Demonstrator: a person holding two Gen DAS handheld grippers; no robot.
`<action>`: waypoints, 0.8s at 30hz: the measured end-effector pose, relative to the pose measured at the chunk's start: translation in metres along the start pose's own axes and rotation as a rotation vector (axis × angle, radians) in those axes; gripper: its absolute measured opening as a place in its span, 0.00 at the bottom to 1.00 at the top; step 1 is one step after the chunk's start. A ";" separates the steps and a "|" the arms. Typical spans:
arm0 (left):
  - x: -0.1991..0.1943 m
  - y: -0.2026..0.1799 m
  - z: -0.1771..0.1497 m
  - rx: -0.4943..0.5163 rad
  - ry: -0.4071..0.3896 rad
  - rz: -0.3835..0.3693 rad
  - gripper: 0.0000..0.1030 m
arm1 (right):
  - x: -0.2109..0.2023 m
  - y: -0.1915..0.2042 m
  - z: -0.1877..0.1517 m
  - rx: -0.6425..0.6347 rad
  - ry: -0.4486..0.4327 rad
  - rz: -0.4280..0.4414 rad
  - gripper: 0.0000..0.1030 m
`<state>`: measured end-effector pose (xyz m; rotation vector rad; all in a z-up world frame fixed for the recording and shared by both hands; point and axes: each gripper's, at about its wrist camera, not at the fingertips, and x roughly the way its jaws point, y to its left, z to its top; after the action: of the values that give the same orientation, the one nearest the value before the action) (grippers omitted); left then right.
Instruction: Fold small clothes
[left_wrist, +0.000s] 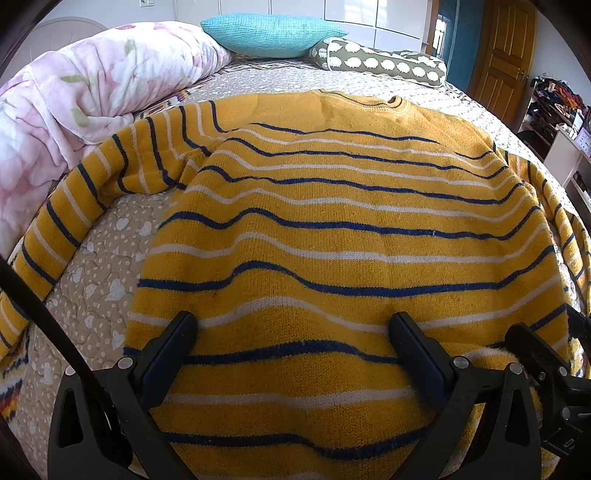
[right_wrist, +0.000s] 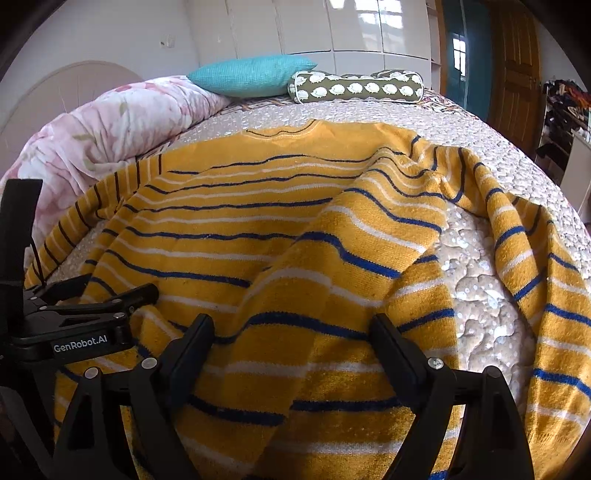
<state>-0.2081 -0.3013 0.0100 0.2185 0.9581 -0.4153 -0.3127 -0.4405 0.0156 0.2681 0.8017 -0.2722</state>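
Left tongs (left_wrist: 293, 347) are gaping wide over the sweater (left_wrist: 332, 229) hem, gripping nothing; bare bed (left_wrist: 96, 266) is showing beside the sleeve. Right tongs (right_wrist: 291, 343) are spread wide over bunched hem, bedspread lying open between body and sleeve.

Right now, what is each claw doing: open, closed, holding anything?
Left claw: open, jaws spread over the yellow knitted sweater with blue and white stripes, holding nothing.
Right claw: open over the sweater's hem, holding nothing.
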 end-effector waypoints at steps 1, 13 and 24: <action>0.000 0.000 0.000 0.000 0.000 0.001 1.00 | 0.000 0.000 0.000 0.002 -0.002 0.002 0.86; 0.000 0.004 0.000 -0.012 0.000 -0.021 1.00 | -0.001 0.001 -0.001 0.008 -0.011 -0.009 0.86; 0.001 0.004 -0.002 -0.014 -0.017 -0.027 1.00 | -0.003 0.001 -0.003 0.013 -0.020 -0.027 0.86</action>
<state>-0.2074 -0.2971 0.0085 0.1894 0.9483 -0.4342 -0.3163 -0.4383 0.0154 0.2665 0.7842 -0.3053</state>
